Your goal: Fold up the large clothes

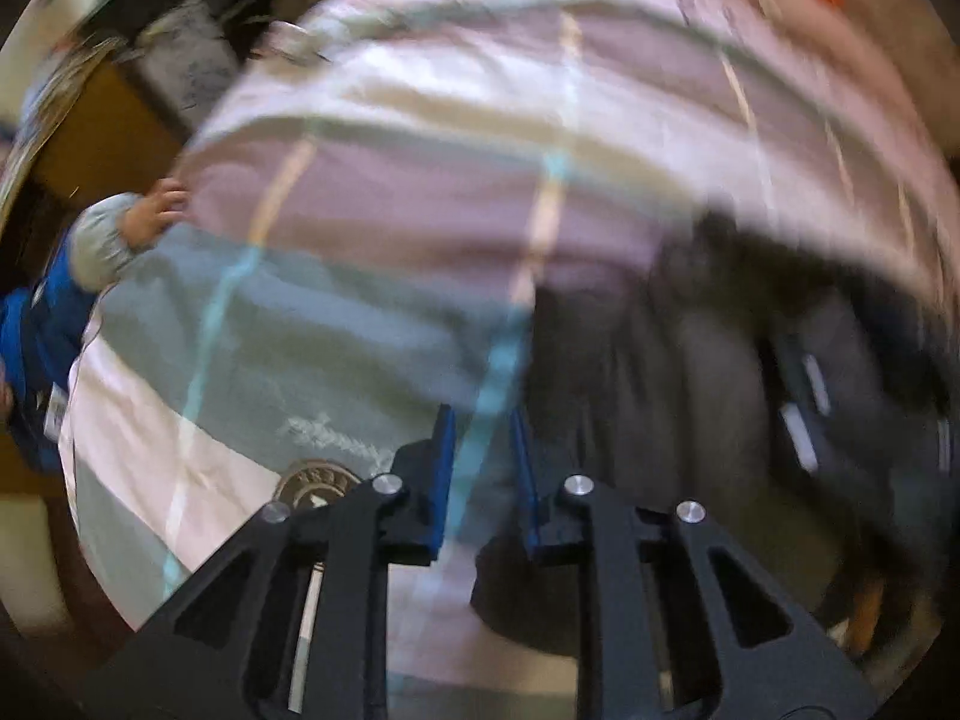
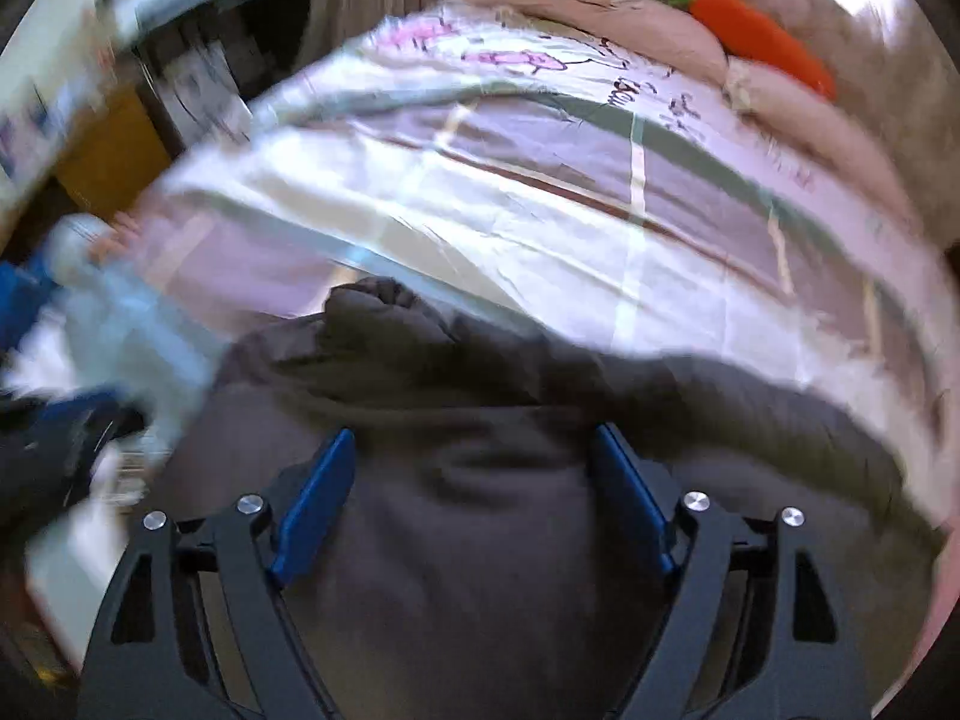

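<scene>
While the right gripper (image 2: pixel 471 498) stands with jaws spread wide directly above the dark garment (image 2: pixel 480 540), nothing between its pads, the left gripper (image 1: pixel 480 468) sits beside that garment's edge, jaws narrowed to a slim gap; whether they pinch the bedcover (image 1: pixel 372 192) beneath I cannot tell. The garment spreads sideways across the near part of the bed, its long axis seemingly crosswise to the right jaws, so the right hand is judged nearer. Beyond lie striped bedding, a pink pillow (image 2: pixel 630 30) and an orange carrot cushion (image 2: pixel 762 36). Another person's hand (image 1: pixel 159 204) rests at the far bed edge.
</scene>
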Available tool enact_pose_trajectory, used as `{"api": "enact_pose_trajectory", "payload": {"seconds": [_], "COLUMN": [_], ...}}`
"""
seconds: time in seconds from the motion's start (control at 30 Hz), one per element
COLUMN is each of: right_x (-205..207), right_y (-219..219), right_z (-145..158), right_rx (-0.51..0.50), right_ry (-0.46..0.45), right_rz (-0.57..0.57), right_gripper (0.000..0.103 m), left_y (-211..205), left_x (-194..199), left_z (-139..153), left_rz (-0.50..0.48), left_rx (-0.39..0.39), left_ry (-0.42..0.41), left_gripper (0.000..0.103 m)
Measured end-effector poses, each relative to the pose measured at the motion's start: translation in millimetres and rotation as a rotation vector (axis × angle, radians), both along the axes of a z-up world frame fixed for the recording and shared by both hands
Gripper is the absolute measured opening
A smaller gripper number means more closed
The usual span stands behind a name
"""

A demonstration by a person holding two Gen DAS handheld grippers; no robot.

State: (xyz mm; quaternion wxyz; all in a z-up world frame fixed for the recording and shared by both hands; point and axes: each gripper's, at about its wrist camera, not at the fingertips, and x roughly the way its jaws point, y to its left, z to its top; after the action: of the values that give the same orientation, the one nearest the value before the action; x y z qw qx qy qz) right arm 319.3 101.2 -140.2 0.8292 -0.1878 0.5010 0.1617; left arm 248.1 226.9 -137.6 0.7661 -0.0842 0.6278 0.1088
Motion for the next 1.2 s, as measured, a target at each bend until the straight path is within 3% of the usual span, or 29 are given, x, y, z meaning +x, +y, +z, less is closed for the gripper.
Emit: {"api": "enact_pose_trajectory", "payload": {"seconds": [0.03, 0.07, 0.17, 0.23, 0.27, 0.33, 0.4, 0.47, 0.53, 0.63, 0.73, 0.87, 0.93, 0.97, 1.03, 1.13, 1.2], "right_x": [8, 17, 43, 54, 58, 56, 35, 9, -19, -48, -63, -62, -54, -52, -46, -42, -38], "right_y": [4, 8, 4, 1, -3, -17, -45, -72, -106, -170, -230, -281, -286, -286, -277, -273, -276], "right_z": [-9, -17, -31, -34, -33, -18, 19, 48, 72, 83, 70, 40, 30, 27, 18, 1, -12], "right_rx": [-0.033, -0.056, -0.015, -0.016, -0.042, 0.056, 0.285, 0.337, 0.351, 0.315, 0.300, 0.339, 0.356, 0.345, 0.288, 0.227, 0.238], "right_ry": [-0.015, -0.028, 0.000, -0.040, -0.067, -0.091, -0.110, -0.156, -0.213, -0.179, -0.114, -0.039, -0.018, -0.022, -0.031, -0.067, -0.063], "right_rz": [-0.015, -0.036, -0.113, -0.167, -0.207, -0.230, -0.178, -0.146, -0.145, -0.217, -0.317, -0.445, -0.457, -0.457, -0.438, -0.428, -0.432], "right_gripper": [0.080, 0.072, 0.070, 0.067, 0.056, 0.047, 0.048, 0.067, 0.075, 0.077, 0.077, 0.077, 0.077, 0.077, 0.078, 0.086, 0.088], "left_y": [-5, -8, -16, -16, -18, -22, -24, -29, -42, -69, -109, -175, -204, -218, -231, -224, -221], "left_x": [-1, -1, -1, 0, 0, 2, 3, 4, 2, -1, 3, 12, 17, 21, 29, 44, 50], "left_z": [-11, -18, -47, -52, -53, -47, -30, -3, 29, 58, 70, 52, 33, 23, 8, -6, -13], "left_rz": [-0.035, -0.056, -0.089, -0.090, -0.102, -0.109, -0.095, -0.087, -0.096, -0.143, -0.220, -0.301, -0.332, -0.341, -0.337, -0.266, -0.256], "left_rx": [-0.029, -0.036, 0.027, 0.029, 0.041, 0.086, 0.123, 0.146, 0.147, 0.094, -0.024, -0.043, -0.048, -0.013, 0.075, 0.046, 0.044], "left_ry": [0.024, 0.041, 0.105, 0.118, 0.128, 0.124, 0.077, -0.007, -0.113, -0.211, -0.286, -0.293, -0.256, -0.241, -0.227, -0.182, -0.166], "left_gripper": [0.019, 0.019, 0.019, 0.019, 0.019, 0.019, 0.026, 0.048, 0.054, 0.053, 0.049, 0.048, 0.045, 0.044, 0.044, 0.044, 0.044]}}
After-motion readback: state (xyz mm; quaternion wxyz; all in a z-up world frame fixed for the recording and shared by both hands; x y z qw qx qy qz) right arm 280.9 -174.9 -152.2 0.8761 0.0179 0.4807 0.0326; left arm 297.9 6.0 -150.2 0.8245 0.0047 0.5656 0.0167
